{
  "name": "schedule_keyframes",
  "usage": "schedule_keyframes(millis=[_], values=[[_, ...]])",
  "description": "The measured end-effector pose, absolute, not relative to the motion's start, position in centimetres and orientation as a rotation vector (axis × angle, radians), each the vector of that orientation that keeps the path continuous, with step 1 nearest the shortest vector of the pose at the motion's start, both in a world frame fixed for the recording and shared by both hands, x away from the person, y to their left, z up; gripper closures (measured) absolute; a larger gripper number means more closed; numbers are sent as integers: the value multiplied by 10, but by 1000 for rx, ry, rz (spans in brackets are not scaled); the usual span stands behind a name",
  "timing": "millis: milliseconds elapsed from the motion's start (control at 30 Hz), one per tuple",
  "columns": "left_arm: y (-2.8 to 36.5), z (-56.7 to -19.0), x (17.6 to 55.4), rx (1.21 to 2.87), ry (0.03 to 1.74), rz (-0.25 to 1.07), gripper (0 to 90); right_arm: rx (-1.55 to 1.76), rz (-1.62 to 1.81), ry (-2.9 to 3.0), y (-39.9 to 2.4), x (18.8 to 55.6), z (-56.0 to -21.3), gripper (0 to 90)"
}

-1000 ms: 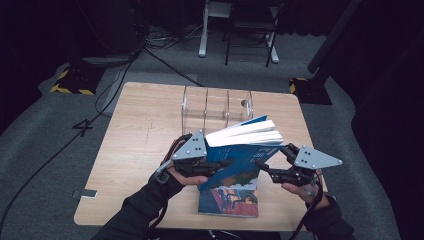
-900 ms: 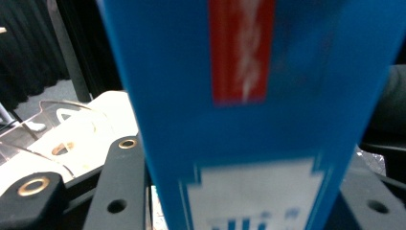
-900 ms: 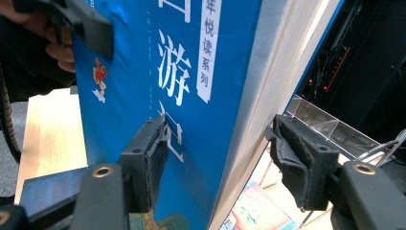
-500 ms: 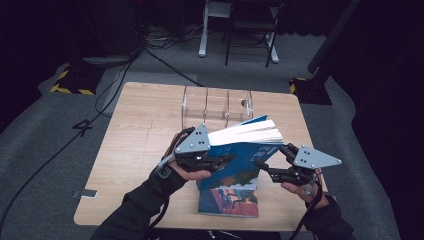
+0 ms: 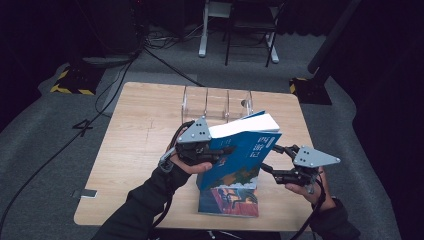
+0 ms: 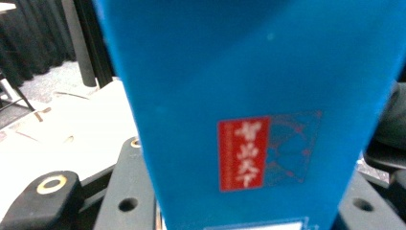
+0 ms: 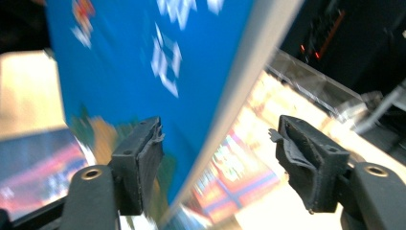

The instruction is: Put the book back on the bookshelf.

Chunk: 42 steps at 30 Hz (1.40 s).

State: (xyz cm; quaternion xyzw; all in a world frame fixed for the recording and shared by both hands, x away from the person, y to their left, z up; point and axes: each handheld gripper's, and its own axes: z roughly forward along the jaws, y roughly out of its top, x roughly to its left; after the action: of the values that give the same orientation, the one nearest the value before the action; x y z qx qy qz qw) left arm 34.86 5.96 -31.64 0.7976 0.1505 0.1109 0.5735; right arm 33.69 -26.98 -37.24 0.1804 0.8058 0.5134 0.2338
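Now the left hand-held gripper (image 5: 212, 150), its jaws just closing further, clamps the blue book (image 5: 242, 150) tilted above a second book (image 5: 230, 200) on the desk (image 5: 135, 125). Meanwhile the right hand-held gripper (image 7: 218, 163) has just widened, jaws straddling the book's edge untouched, so the left alone carries it toward the clear rack (image 5: 217, 102).

Book: a blue, smooth-covered book (image 6: 249, 86) stands close before the camera, its spine side facing it.
Emblem: a red rectangular patch with white characters (image 6: 243, 154), beside a faint line drawing (blurred).
Jaws: two black perforated jaws flank the book's lower part.
Table: pale wooden tabletop (image 6: 81, 129) at left.
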Motion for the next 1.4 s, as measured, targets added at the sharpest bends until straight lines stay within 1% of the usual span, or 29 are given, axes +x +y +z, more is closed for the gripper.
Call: schedule_keyframes(millis=[133,367,600,767,1100,1167,1267,1400], values=[[60,-315,349,1859,364,269,604,553,1313,2246,-280,342,-385,324],[64,-306,350,1846,424,304,607,697,1258,2277,-300,355,-407,322],[79,-298,349,1844,472,359,608,768,1215,2307,-304,364,-421,310],[103,-296,351,1832,539,428,609,765,1181,2330,-300,365,-426,294],[145,-293,361,1810,678,560,609,783,1171,2340,-299,367,-430,298],[147,-293,363,1812,695,571,610,782,1164,2341,-299,367,-431,300],[152,-292,372,1824,741,628,610,774,1160,2348,-298,367,-431,300],[153,-295,382,1830,770,654,610,783,1162,2348,-298,368,-432,300]])
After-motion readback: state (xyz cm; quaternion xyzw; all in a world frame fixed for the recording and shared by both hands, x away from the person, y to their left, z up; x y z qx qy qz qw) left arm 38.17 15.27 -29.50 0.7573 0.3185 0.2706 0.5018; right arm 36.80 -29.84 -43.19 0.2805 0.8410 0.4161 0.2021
